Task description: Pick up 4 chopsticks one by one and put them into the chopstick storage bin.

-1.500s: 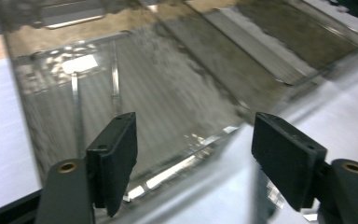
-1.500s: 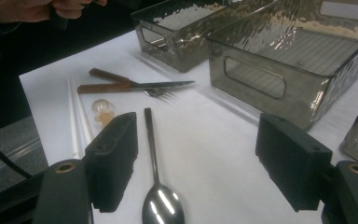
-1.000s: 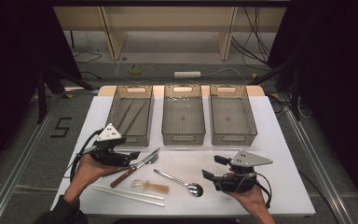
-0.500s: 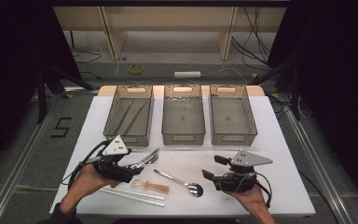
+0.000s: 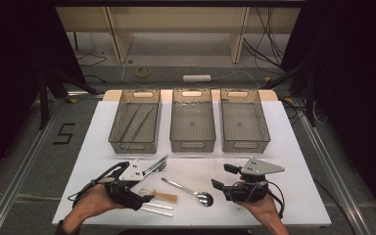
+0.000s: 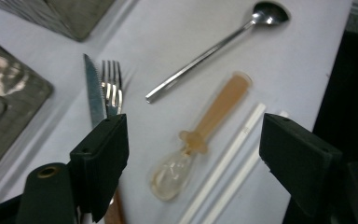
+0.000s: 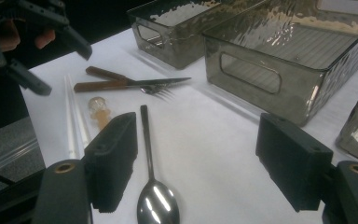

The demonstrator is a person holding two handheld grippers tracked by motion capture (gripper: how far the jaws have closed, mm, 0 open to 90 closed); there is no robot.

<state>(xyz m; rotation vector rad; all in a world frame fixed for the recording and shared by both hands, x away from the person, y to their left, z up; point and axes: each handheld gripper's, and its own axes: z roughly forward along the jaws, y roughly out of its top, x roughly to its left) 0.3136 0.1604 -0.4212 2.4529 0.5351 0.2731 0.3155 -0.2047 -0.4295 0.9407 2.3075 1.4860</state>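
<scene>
- White bench [image 5: 293,147]: three clear ribbed plastic bins [image 5: 191,120]; the left bin already holds long thin utensils, the others look empty.
- Sorting appears barely begun: steel spoon [image 5: 188,190], knife, fork, clear amber-handled plastic spoon [image 6: 193,142] and white sticks lie loose near the bench's front edge.
- Left tool [image 5: 136,193]: jaws spread, narrowing slightly, lowered over the plastic spoon, gripping nothing.
- Right tool [image 5: 221,178]: jaws spread, empty, held level.

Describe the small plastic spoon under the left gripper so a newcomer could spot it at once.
On the white table, look at the cutlery cluster in front of the three bins. The small spoon lies between the metal spoon and two white sticks. Alone there, it has a clear bowl and amber handle.
</scene>
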